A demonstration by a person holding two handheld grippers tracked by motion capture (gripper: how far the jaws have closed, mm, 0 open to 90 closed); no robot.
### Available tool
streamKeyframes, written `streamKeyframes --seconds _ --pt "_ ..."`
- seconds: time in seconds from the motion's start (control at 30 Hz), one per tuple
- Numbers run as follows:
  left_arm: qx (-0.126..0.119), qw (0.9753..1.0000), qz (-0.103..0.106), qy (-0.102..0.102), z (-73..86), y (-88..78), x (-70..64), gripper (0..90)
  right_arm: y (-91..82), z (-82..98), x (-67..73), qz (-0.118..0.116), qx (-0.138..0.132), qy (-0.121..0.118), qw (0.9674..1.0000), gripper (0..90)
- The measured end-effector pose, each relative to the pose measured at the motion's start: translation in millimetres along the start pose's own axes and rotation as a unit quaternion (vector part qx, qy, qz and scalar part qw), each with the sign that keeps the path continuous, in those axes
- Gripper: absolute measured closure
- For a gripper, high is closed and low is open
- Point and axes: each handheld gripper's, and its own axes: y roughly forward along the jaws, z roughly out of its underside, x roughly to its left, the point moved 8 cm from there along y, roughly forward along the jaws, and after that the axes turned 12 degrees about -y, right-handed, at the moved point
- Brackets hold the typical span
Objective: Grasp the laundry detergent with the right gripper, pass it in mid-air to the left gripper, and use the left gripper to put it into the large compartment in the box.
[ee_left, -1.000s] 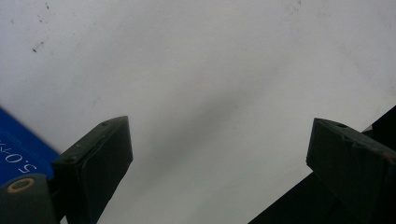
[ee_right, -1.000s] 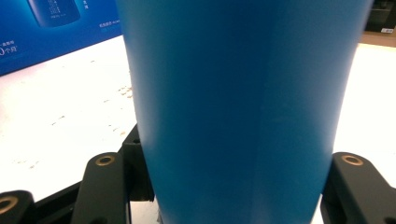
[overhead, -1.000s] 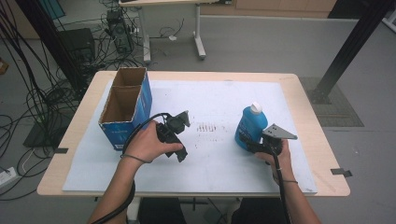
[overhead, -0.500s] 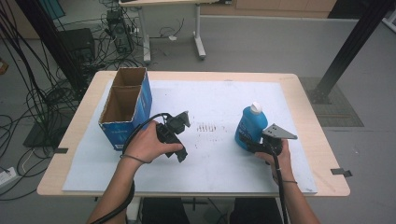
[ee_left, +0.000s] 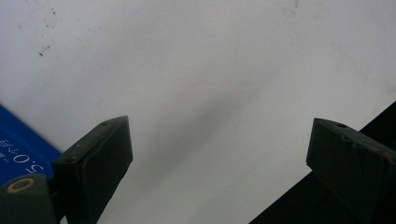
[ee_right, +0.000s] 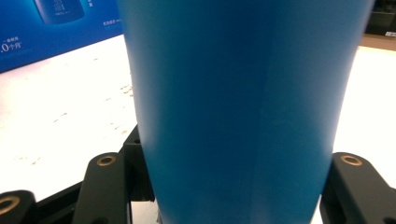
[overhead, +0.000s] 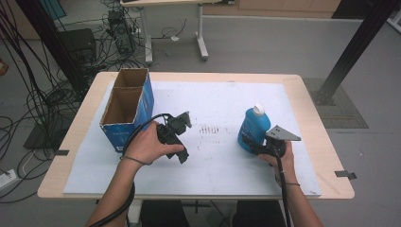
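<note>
Box (overhead: 126, 109) first, at the left: it stands open-topped near the table's (overhead: 326, 156) left edge, toward the far corner, with two compartments, both seemingly empty. Just right of it the left gripper (overhead: 182, 119) rests low over the white sheet (overhead: 222, 99), its jaws spread wide with nothing between them; in its own view the sheet's bare surface lies between the pads (ee_left: 98, 158) and a blue corner of the box sits close beside one pad.

Right of centre the bottle (overhead: 253, 128) stands upright on the sheet, white cap up, nearer the right edge than the left. The right gripper (overhead: 253, 147) is clamped on its lower body; in that gripper's view the blue wall fills the space between the jaws.

The step in hand looks like carrying the bottle to the box. A low grip on a tall bottle can let it tip, so the lift should probably be straight up and slow, high enough to clear the box rim before lowering into a compartment.

Room is generous: the sheet's middle is bare. The left gripper sits on the direct path and would likely need to shift aside or steady the box.
</note>
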Motion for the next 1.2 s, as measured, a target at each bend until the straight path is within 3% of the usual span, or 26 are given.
streamKeyframes --seconds 0.3,0.6,0.9,1.2 --pt "-0.006 0.9999 0.0 0.015 -2.0 -8.7 -1.5 7.4 0.5 -2.9 2.6 -0.021 0.005 -0.005 0.9997 41.0" --pt "-0.014 0.9994 0.0 0.033 -3.7 -24.4 -3.5 7.4 -5.6 -18.3 5.7 -0.051 -0.015 -0.001 0.9986 41.0" --pt "-0.022 0.998 -0.002 0.058 -6.7 -43.0 -8.4 7.4 -9.2 -28.8 8.9 -0.08 -0.013 -0.018 0.9966 41.0" --pt "-0.028 0.9957 -0.003 0.089 -8.3 -62.5 -17.9 7.4 -12.0 -38.3 23.8 -0.138 -0.02 -0.037 0.9896 40.9"
